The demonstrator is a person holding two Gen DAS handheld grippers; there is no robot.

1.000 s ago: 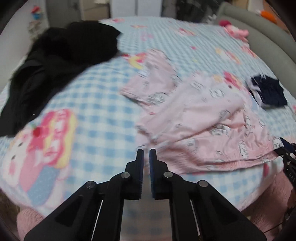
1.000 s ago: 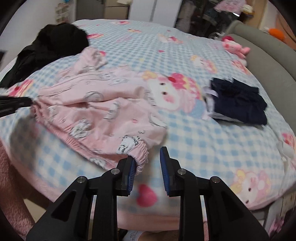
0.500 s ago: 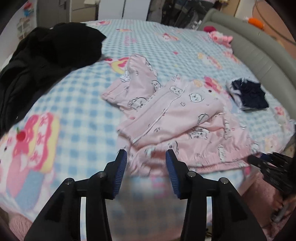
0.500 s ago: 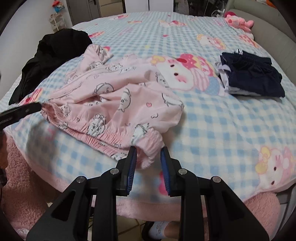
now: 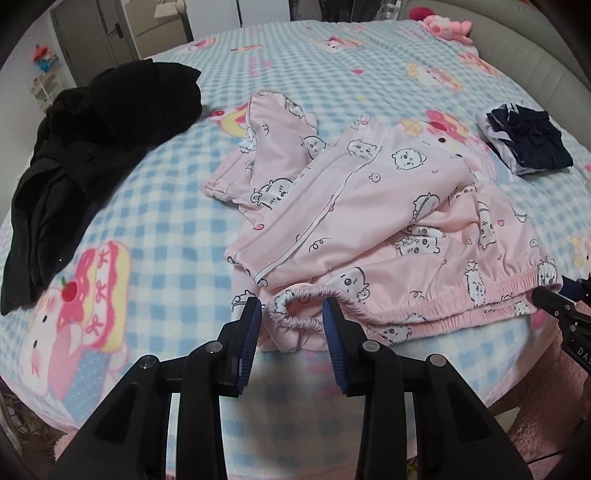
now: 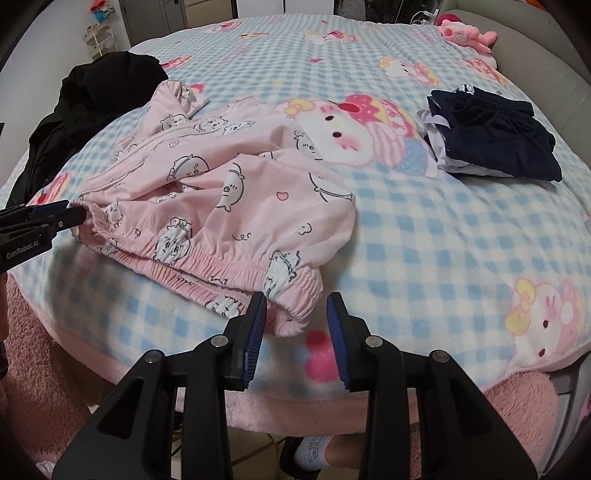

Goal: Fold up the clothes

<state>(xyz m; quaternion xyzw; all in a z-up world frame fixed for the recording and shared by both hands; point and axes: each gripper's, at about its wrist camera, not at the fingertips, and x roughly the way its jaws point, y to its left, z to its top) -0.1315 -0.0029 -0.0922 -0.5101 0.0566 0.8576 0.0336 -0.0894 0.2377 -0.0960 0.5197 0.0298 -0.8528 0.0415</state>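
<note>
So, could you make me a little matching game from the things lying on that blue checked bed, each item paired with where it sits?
Things:
1. pink cartoon-print pyjama trousers
2. crumpled black garment
3. folded navy shorts
4. pink plush toy

Places:
A. far end of the blue checked blanket, by the grey headboard
B. near edge, elastic waistband between both grippers
C. left side of the bed
D. right side, neatly stacked

Pairs: 1-B, 2-C, 3-D, 4-A
</note>
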